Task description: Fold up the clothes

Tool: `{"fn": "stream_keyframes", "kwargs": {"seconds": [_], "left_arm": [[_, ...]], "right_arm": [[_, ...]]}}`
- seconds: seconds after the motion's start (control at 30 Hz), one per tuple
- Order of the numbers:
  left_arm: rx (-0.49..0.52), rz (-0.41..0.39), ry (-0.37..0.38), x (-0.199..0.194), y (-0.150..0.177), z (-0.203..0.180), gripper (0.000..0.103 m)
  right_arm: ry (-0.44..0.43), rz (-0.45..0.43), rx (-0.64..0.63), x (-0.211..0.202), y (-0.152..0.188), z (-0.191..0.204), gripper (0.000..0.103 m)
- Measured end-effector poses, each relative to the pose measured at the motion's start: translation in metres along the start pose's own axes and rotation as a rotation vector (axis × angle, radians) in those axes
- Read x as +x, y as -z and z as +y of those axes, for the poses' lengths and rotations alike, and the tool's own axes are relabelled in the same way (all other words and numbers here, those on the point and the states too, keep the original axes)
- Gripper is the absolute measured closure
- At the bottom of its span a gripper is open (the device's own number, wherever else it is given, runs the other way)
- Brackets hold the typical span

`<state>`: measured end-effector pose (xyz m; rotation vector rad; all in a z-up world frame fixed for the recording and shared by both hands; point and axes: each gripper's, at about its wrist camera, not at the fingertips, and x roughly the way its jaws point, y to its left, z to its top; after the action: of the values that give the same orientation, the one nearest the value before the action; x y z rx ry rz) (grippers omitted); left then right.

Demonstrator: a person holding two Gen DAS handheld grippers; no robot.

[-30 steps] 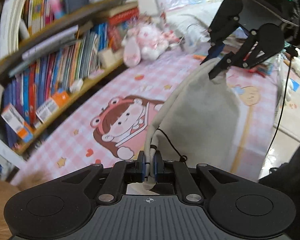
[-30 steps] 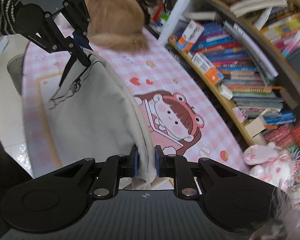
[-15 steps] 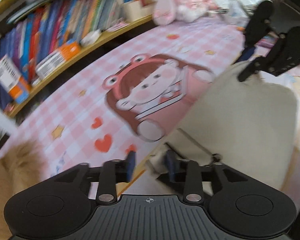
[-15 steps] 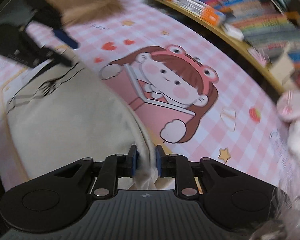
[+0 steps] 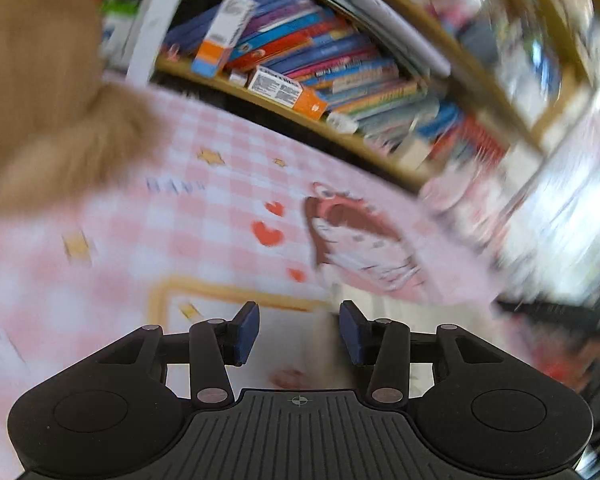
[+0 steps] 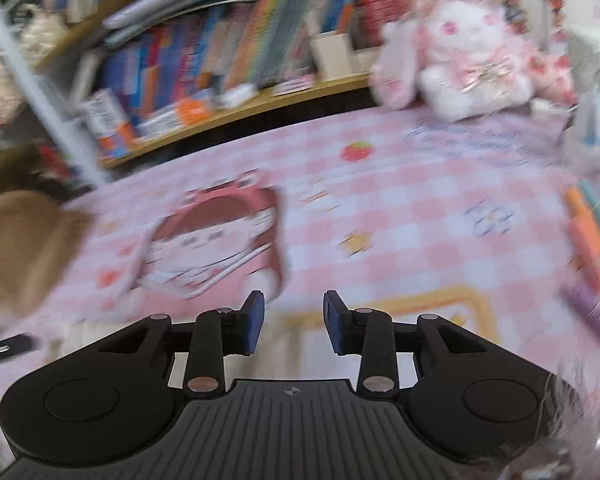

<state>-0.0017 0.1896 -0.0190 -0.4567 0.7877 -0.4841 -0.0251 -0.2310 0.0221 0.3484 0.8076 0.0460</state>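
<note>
The off-white garment shows only as a pale, blurred patch (image 5: 296,356) low on the pink checked cloth (image 5: 204,184), right under my left gripper (image 5: 299,332). That gripper is open, its blue pads apart and pressing on nothing. In the right wrist view the garment's pale edge (image 6: 80,332) lies at the lower left. My right gripper (image 6: 294,322) hovers low over the cloth and its jaws are opening, with nothing caught between the pads. A black tip of the left gripper (image 6: 4,348) pokes in at the far left. Both views are smeared by motion.
A tan furry animal (image 5: 40,100) lies on the cloth at the left, also seen as a tan furry shape (image 6: 16,248). A bookshelf (image 5: 340,64) runs along the far side. A white and pink plush toy (image 6: 472,68) sits at the back right. Coloured pens (image 6: 588,240) lie at the right edge.
Both grippers let go of the garment they held up by its edge. Both rolled and sank toward the cloth. The garment no longer hangs between them.
</note>
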Motion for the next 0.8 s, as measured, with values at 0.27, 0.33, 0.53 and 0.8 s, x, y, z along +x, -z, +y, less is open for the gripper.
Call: {"fn": "stream_keyframes", "kwargs": {"seconds": [0.27,0.33,0.53,0.8], "left_arm": [[-0.097,0.045,0.093,0.027,0.021,-0.006,0.071],[-0.122,0.056,0.106,0.029,0.021,-0.008,0.100],[-0.267,0.010,0.120,0.026,0.022,-0.005,0.101],[-0.358,0.040,0.126,0.040,0.029,0.017,0.096]], "right_arm": [[-0.024,0.086,0.154,0.003,0.041,0.008,0.095],[-0.017,0.083,0.189,0.005,0.044,0.004,0.097],[0.005,0.088,0.178,0.010,0.047,0.004,0.097],[-0.024,0.063,0.221,0.007,0.049,-0.002,0.096]]}}
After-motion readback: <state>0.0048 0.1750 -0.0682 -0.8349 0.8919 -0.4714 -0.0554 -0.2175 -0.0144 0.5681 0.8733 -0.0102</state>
